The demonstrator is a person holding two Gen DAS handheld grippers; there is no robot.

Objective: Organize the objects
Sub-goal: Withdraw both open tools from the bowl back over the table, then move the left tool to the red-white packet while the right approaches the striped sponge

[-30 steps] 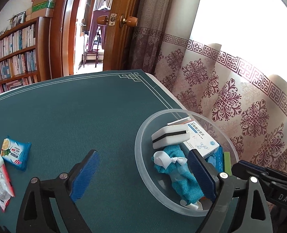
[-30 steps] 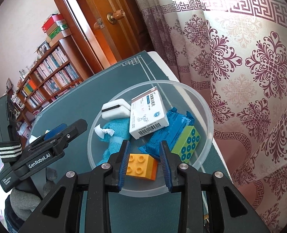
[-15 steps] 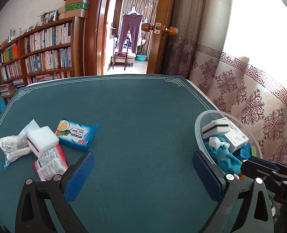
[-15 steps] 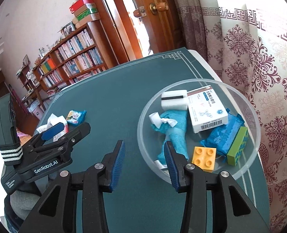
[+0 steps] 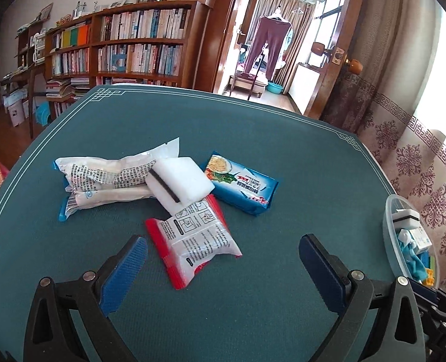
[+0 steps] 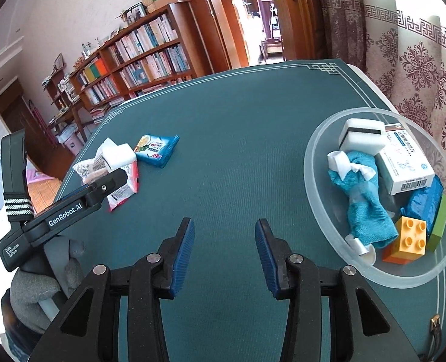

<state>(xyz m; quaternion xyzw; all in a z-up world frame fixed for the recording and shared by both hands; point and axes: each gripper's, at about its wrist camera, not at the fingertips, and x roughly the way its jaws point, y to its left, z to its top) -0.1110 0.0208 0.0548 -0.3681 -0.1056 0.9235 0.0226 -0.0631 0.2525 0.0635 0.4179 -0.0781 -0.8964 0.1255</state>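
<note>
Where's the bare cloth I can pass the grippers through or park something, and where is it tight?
Widest bare cloth: between the blue packet and the clear bowl, running back to the table's far edge. Also free: ahead of the right gripper. Crowded: the packet cluster around the white sponge and red-edged packet by the left gripper, and inside the bowl.

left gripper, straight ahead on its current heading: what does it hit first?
Most likely the red-edged packet, lying on the table mat just beyond the open left gripper and roughly centred between its fingers. The white sponge lies behind it. Depth is hard to judge through the fisheye.
</note>
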